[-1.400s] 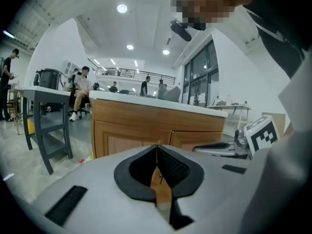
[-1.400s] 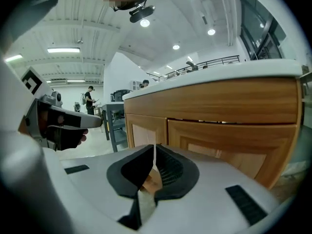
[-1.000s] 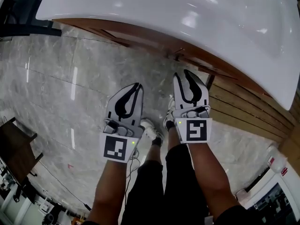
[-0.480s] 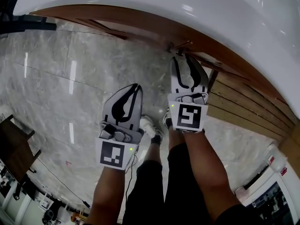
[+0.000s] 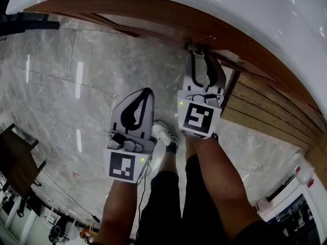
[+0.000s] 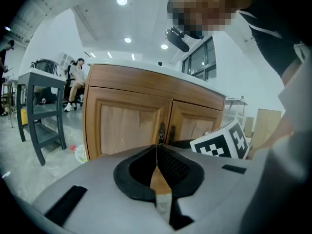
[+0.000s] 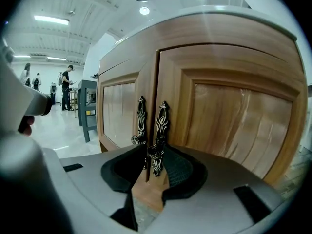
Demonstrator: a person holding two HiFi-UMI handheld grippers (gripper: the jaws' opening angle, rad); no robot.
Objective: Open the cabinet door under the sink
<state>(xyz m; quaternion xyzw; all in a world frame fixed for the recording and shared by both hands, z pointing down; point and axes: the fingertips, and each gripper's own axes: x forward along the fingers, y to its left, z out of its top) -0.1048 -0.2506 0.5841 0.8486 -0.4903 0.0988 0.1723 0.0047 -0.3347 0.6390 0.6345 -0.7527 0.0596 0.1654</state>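
A wooden cabinet with two doors stands under the white sink (image 5: 265,14). Two dark ornate handles hang side by side at the doors' meeting edge (image 7: 147,82). My right gripper (image 7: 152,150) reaches the cabinet front (image 5: 201,51). The lower end of the right door's handle (image 7: 160,130) sits between its jaws, which have just been closing, and the pads touch it. The left door's handle (image 7: 141,123) is just outside the left jaw. Both doors look closed. My left gripper (image 5: 147,92) hangs back over the floor, shut and empty (image 6: 157,147).
Marble floor (image 5: 76,86) spreads to the left. A wooden slat panel (image 5: 265,119) lies right of the cabinet. The person's shoes (image 5: 163,134) are below the grippers. A dark table (image 5: 18,162) is at far left, a grey shelf table (image 6: 44,111) and people beyond.
My right gripper has moved forward to the cabinet handles and now has the right door's handle between its jaws. The left gripper has barely shifted. The sink has slid up in the head view.
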